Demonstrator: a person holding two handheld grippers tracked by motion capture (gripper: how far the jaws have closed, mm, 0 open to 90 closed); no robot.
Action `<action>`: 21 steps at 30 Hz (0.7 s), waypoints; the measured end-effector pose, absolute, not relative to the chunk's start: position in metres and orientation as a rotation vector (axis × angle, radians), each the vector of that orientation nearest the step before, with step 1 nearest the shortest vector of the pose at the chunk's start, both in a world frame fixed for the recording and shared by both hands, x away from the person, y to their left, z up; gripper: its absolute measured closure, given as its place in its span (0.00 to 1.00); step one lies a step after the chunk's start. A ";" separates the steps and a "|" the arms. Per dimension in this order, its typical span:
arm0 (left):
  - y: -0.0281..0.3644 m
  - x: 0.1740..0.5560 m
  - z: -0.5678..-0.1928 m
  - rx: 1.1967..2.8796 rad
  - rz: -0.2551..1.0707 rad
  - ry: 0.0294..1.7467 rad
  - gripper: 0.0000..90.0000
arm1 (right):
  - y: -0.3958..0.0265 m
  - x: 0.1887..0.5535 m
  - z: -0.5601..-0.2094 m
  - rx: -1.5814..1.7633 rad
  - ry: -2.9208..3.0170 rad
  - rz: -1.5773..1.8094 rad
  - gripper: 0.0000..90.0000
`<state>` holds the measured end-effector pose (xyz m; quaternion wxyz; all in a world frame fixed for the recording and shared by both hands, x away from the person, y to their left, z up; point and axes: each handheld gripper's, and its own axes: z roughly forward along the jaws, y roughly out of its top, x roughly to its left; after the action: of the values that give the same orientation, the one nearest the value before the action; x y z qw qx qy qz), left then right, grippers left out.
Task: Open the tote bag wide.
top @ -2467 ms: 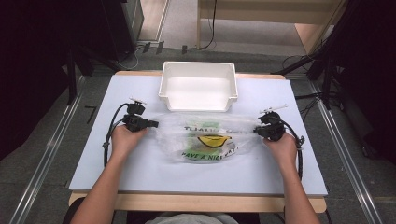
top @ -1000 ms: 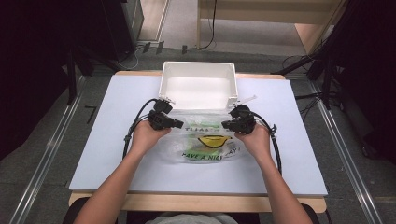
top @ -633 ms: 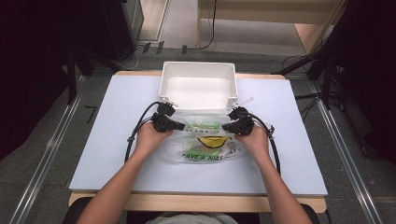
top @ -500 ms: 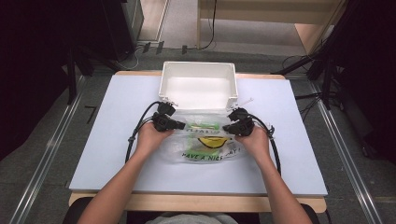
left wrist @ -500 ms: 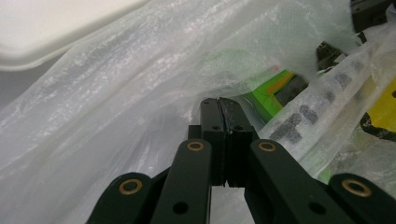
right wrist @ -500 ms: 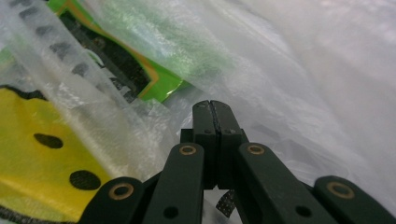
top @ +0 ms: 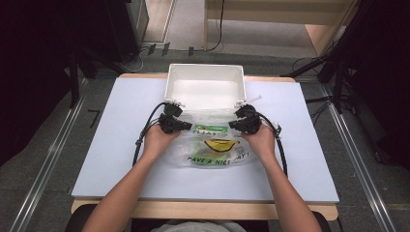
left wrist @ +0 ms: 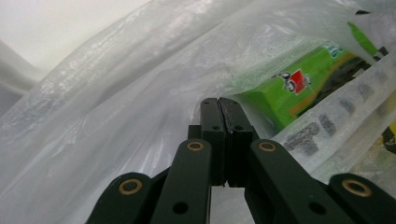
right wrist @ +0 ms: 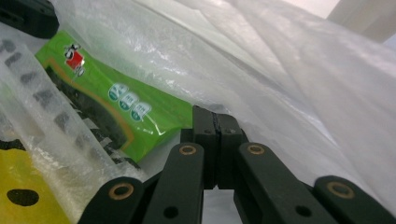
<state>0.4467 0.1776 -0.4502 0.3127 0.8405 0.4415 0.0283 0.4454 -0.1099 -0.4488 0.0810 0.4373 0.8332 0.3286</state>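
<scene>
A clear plastic bag point(top: 215, 145) lies on the white table point(top: 96, 145), just in front of an open white bin point(top: 205, 89). The bag carries a yellow smiling face and dark lettering, and a green packet point(top: 210, 129) shows through it near its far edge.

The left gripper point(top: 186, 126) sits at the bag's far left corner and the right gripper point(top: 233, 124) at its far right corner, each held in one of the person's hands, with black cables trailing back along the forearms.

In the left gripper view the jaws are pressed together, pinching a fold of the bag point(left wrist: 140, 107), with the green packet point(left wrist: 299, 88) just beyond the tips. In the right gripper view the jaws are likewise pressed together on the bag's film point(right wrist: 289, 93), the packet point(right wrist: 121, 107) lying just to their left inside the bag
</scene>
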 end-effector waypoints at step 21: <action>0.184 0.441 -0.441 2.208 0.004 1.143 0.99 | -0.112 0.441 -0.439 1.323 2.500 1.038 1.00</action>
<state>0.4411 0.1838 -0.4410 0.3217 0.8408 0.4353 0.0014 0.4412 -0.1124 -0.4389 0.0640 0.4381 0.8280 0.3439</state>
